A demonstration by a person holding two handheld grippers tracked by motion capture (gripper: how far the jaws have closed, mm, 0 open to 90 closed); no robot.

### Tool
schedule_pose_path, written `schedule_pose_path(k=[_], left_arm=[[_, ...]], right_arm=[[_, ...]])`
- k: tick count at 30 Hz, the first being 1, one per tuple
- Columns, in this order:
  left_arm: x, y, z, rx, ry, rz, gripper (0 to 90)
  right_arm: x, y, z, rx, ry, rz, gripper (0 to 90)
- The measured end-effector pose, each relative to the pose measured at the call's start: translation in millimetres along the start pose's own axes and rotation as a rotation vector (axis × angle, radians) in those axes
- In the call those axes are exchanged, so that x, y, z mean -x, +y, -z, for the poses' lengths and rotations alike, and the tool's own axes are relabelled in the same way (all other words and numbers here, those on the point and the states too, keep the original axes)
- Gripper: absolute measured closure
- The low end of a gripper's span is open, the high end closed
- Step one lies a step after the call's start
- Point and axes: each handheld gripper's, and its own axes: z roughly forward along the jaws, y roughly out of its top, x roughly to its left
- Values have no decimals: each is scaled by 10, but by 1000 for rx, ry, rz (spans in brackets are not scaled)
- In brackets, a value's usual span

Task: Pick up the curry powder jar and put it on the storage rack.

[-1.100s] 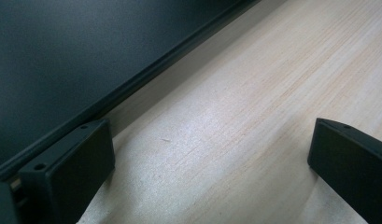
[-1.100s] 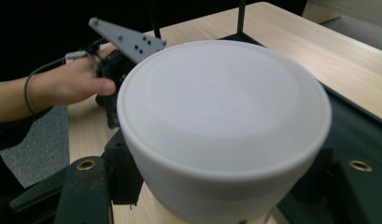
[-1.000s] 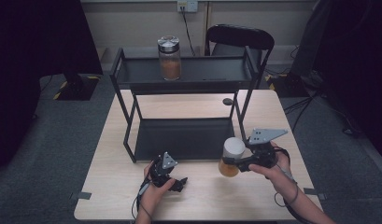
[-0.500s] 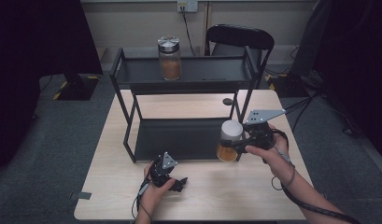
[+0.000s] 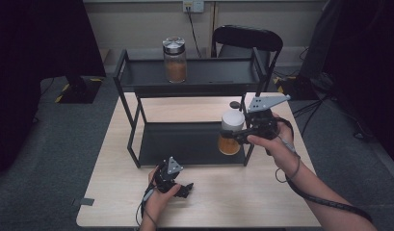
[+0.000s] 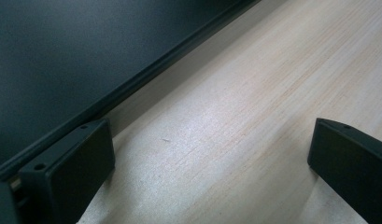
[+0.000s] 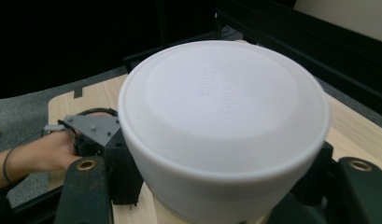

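One white-lidded jar (image 5: 231,135) of amber contents stands upright, clamped in the right tongs (image 5: 236,134) beside the rack's lower shelf (image 5: 185,144), with the upper shelf (image 5: 209,77) above and beyond; left tongs (image 5: 184,189) rest apart on the worktop (image 5: 262,202).

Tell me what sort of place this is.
Probably a lab or office set up for recording: a light wooden table on grey carpet, a black two-tier metal shelf rack holding a silver-lidded glass jar, a wall power socket, and a black chair behind.
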Motion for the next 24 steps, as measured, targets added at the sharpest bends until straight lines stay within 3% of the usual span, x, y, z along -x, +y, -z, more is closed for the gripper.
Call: schedule_pose_path(k=[4, 24], left_arm=[[1, -1, 0, 1, 0, 1, 0], [3, -2, -1, 2, 1, 2, 0]], right_arm=[[16, 134, -3, 17, 6, -5, 341], [-56, 916, 168, 29, -50, 10, 342]])
